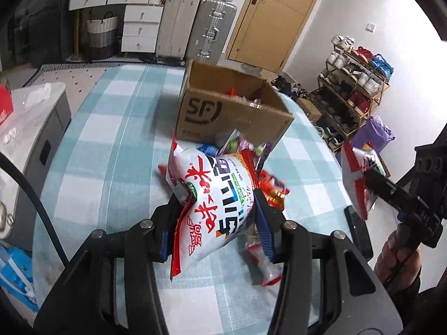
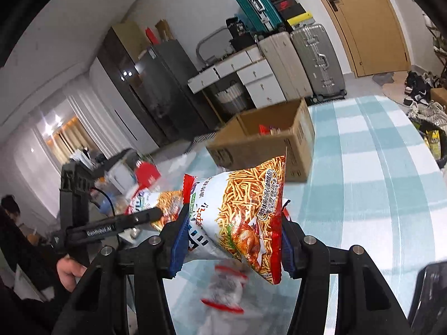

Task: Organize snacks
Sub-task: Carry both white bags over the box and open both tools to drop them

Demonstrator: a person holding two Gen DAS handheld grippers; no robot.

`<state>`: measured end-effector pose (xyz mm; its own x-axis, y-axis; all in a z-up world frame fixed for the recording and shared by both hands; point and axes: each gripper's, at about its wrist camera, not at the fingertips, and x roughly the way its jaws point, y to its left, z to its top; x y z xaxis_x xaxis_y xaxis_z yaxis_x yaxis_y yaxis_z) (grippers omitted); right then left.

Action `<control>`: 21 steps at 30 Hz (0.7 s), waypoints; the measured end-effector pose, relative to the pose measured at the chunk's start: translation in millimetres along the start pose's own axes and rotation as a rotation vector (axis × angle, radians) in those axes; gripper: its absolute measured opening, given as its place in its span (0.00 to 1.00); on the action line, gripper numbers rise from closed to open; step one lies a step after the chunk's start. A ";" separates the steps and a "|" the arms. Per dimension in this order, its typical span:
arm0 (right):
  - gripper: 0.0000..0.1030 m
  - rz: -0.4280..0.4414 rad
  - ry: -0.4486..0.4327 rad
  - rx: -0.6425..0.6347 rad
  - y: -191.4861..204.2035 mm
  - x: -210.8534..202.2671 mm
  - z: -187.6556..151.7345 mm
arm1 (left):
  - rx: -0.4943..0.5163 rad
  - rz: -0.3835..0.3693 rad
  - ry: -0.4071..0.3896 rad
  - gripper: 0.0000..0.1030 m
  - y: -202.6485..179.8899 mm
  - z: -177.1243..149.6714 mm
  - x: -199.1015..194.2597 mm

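The left tongs (image 1: 220,195) are clamped partway on a puffy white snack bag (image 1: 212,203) with red edges and red and blue lettering, held above the blue-checked table (image 1: 111,145). The right tongs (image 2: 233,223) likewise pinch a second snack bag (image 2: 243,215), printed with fried noodle sticks and a roast chicken. Beyond both stands an open cardboard box (image 1: 232,111), with loose packets (image 1: 268,189) near its front.
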<state>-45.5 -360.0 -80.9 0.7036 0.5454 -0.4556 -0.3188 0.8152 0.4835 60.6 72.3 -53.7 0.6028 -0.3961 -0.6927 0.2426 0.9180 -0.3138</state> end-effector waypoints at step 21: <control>0.53 0.052 -0.100 -0.104 32.5 20.0 146.5 | 0.068 -0.008 -0.072 0.44 -46.6 159.4 -21.2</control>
<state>51.2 -351.2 35.2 0.7426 0.5692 -0.3530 -0.4166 0.8052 0.4220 157.6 41.3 79.1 0.6527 -0.4032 -0.6414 0.2975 0.9150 -0.2724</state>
